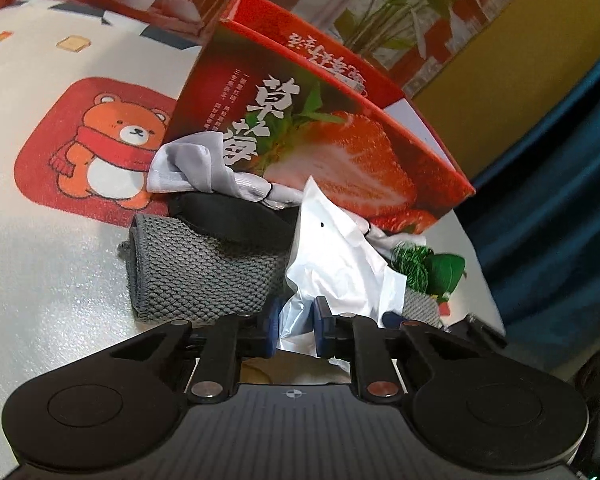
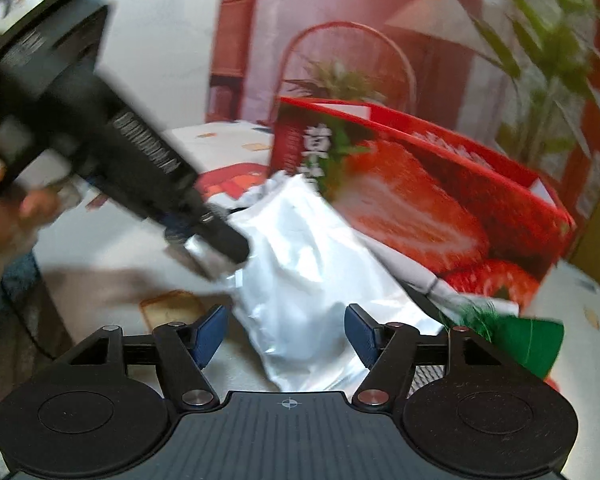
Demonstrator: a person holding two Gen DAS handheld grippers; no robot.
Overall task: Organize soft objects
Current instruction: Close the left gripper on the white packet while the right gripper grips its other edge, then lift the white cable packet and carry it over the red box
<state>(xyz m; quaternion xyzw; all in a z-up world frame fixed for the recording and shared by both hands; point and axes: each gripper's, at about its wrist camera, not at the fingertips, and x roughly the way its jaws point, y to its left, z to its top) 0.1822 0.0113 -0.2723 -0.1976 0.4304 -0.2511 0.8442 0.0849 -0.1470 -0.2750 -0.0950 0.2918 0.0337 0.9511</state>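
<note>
A crumpled white plastic bag [image 1: 340, 248] lies in front of a red strawberry box [image 1: 340, 140]. My left gripper [image 1: 296, 320] is shut on the bag's near edge, its blue pads pinching the film. A grey knitted cloth [image 1: 204, 272], a black soft item [image 1: 228, 216] and a light grey fabric [image 1: 188, 164] are piled to the left of the bag. A green tufted item [image 1: 440, 268] lies to its right. In the right wrist view the white bag [image 2: 300, 260] sits between the pads of my right gripper [image 2: 286, 336], which is open. The left gripper [image 2: 228, 244] holds the bag's upper left corner there.
The table carries a white cloth with a bear print [image 1: 100, 140]. The strawberry box [image 2: 420, 192] stands tilted behind the pile, with the green item [image 2: 528, 336] at its foot. A blue curtain [image 1: 560, 200] hangs beyond the table's right edge. A person's hand [image 2: 4, 200] is at far left.
</note>
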